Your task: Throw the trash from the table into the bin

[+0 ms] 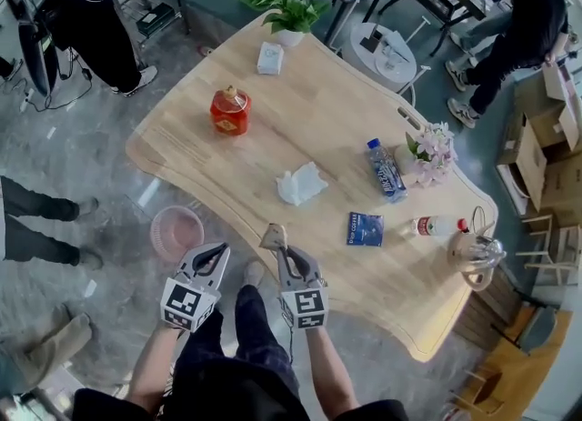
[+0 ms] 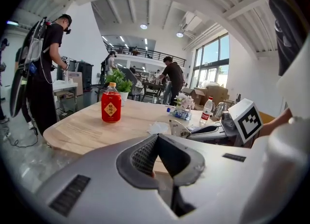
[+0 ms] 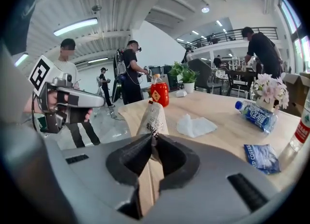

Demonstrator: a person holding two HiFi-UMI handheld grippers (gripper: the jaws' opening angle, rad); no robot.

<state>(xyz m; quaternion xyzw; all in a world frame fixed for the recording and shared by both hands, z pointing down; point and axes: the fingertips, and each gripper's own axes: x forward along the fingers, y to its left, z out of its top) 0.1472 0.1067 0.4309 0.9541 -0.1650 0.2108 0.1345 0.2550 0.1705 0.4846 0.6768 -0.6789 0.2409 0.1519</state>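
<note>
My right gripper [image 1: 278, 245] is shut on a beige printed wrapper [image 1: 272, 235], held just off the wooden table's [image 1: 318, 110] near edge. In the right gripper view the wrapper [image 3: 153, 116] sticks up from between the pressed pads. My left gripper [image 1: 218, 252] is beside it on the left, shut with nothing in it. A pink bin [image 1: 176, 231] stands on the floor just left of the left gripper. On the table lie a crumpled white tissue [image 1: 300, 183] and a blue packet [image 1: 365, 228].
The table also carries a red drink bottle [image 1: 230, 111], a tissue box [image 1: 270, 57], a potted plant [image 1: 289, 12], a lying water bottle [image 1: 386, 170], flowers [image 1: 433, 151], a small lying bottle [image 1: 435, 225] and a glass kettle [image 1: 475, 251]. People stand around on the floor.
</note>
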